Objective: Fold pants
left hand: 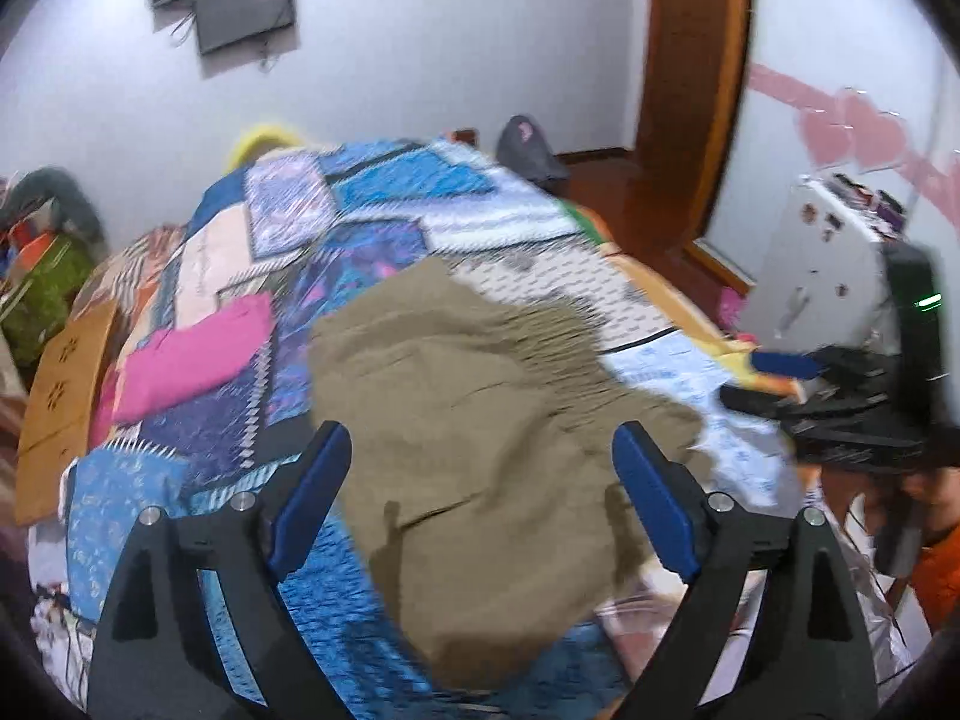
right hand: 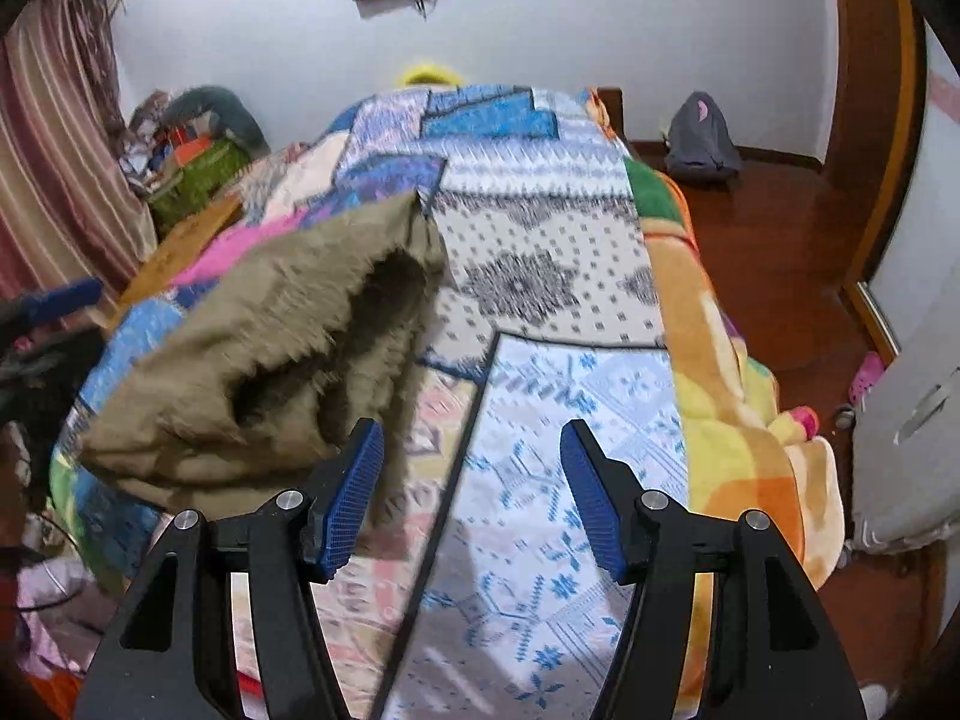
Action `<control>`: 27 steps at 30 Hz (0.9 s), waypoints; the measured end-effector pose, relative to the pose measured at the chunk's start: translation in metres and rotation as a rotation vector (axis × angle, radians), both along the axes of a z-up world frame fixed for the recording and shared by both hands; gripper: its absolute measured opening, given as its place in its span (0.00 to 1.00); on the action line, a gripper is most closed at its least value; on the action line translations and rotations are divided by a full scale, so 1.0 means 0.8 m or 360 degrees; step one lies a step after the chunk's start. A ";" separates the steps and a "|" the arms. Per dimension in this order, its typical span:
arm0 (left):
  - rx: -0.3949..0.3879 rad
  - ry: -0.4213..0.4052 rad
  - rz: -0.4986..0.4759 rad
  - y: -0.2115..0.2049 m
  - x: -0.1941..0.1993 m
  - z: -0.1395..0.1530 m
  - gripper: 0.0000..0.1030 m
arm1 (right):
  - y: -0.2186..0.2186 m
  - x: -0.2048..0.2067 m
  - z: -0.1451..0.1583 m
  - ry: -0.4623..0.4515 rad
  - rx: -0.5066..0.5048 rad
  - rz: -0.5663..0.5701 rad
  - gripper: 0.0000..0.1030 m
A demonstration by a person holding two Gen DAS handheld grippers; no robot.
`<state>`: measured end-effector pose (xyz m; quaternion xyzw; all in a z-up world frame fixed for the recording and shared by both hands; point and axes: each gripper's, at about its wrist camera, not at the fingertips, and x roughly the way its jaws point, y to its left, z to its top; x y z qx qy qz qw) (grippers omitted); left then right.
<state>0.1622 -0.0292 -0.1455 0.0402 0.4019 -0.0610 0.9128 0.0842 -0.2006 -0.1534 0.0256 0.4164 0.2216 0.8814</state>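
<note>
A: Closest in on the left wrist view, the left gripper (left hand: 480,468) has its blue fingers (left hand: 312,498) spread wide, nothing between them, hovering over the near part of the pants (left hand: 480,420).

B: And the right gripper (right hand: 474,480)? Same story: fingers (right hand: 354,498) parted, holding nothing, above the white-and-blue panel of the patchwork bedspread (right hand: 540,420).

A: The pants are olive-brown, lying rumpled on the bed, on top of that bedspread. From the right wrist view they sit just left of the left finger, with a dark open fold facing the camera.

B: The frames are blurred, so finer creases are hard to read.

A: Beyond the pants on the left wrist view, a pink garment (left hand: 192,354) lies on the bedspread, apart from them to the left.

B: Further off on the right view, an orange blanket (right hand: 720,360) runs along the bed's right edge, then a grey bag (right hand: 702,138) on the wooden floor.

A: And at the far wall, a dark screen (left hand: 246,6) is mounted high.
</note>
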 end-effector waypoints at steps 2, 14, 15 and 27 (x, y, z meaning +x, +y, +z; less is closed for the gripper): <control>0.0008 0.0060 0.0050 0.015 0.004 -0.015 0.87 | 0.010 -0.002 0.013 -0.0042 0.0038 0.0027 0.56; -0.0058 0.0194 0.0097 0.049 -0.025 -0.077 0.90 | 0.095 -0.008 -0.009 -0.0038 -0.0044 0.0261 0.56; -0.0073 0.0207 0.0102 0.052 -0.026 -0.079 0.90 | 0.097 -0.009 -0.023 -0.0012 -0.0056 0.0264 0.56; 0.0058 0.0087 0.0146 0.084 -0.029 -0.027 0.90 | 0.056 -0.014 -0.013 0.0123 0.0226 0.0161 0.61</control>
